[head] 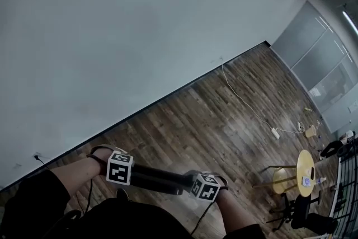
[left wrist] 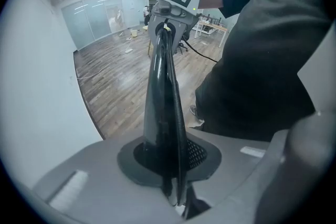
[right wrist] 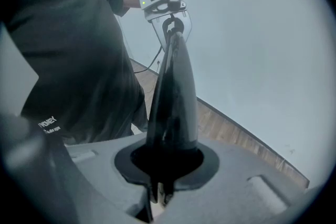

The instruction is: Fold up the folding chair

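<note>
Folding chair (head: 159, 179): black, showing edge-on at the lower centre of the head view, spanning between both tongs above the wooden floor (head: 224, 115).
Left gripper (left wrist: 173, 201): jaws standing nearly together, clamping one end of the chair.
Right gripper (right wrist: 157, 194): jaws likewise pinching the other end.

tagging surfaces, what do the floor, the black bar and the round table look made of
Floor: brown wood-look planks, slight sheen, grain and seams show; could be laminate.
Black bar: smooth glossy black, reflects light; likely plastic or painted metal.
Round table: pale yellow top, maybe wood; too small to tell.
</note>
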A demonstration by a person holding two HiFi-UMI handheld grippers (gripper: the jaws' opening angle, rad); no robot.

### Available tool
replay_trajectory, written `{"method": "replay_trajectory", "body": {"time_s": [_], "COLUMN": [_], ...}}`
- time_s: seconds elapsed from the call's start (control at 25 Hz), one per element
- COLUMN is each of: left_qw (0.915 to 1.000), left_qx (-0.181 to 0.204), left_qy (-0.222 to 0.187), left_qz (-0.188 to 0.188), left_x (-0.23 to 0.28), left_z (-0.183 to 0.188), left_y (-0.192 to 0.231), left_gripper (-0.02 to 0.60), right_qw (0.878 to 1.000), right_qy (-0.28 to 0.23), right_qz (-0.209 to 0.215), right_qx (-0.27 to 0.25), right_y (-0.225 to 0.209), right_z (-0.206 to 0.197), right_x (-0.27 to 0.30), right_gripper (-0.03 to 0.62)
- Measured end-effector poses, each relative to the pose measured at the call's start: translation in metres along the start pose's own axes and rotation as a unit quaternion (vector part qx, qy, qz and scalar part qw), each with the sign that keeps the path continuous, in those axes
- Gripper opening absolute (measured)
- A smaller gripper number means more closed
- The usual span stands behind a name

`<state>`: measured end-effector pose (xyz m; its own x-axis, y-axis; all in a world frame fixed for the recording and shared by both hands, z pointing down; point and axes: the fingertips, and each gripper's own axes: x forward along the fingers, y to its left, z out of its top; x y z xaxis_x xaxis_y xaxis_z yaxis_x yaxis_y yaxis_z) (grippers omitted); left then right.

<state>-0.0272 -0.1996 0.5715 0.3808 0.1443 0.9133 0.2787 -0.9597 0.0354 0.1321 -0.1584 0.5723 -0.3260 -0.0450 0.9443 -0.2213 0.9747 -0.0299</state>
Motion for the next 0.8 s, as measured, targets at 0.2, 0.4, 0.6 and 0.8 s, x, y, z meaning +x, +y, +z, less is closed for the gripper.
{"method": "replay_trajectory", "body": {"time_s": [0.2, 0.4, 0.6, 0.8], "left_qw": [0.9982, 0.9912, 0.9774, 0.9551], "left_qx": [-0.055, -0.123, -0.198, -0.279], "left_qy": [0.003, 0.006, 0.007, 0.012], "left_qz": [0.022, 0.047, 0.073, 0.099], "left_x": [-0.023, -0.045, -0.063, -0.079], "left_z": [-0.054, -0.101, -0.143, -0.175], "left_y": [0.008, 0.007, -0.003, -0.013], "left_gripper": [0.051, 0.051, 0.051, 0.052], "right_qw": [0.998, 0.990, 0.974, 0.949], "right_qy": [-0.002, 0.000, 0.001, -0.001], "right_qz": [0.022, 0.051, 0.081, 0.116], "right_qx": [-0.057, -0.129, -0.210, -0.294], "right_y": [-0.031, -0.055, -0.074, -0.093], "right_z": [0.054, 0.107, 0.159, 0.206], "right_x": [0.021, 0.039, 0.057, 0.074], "right_gripper": [0.049, 0.049, 0.049, 0.049]}}
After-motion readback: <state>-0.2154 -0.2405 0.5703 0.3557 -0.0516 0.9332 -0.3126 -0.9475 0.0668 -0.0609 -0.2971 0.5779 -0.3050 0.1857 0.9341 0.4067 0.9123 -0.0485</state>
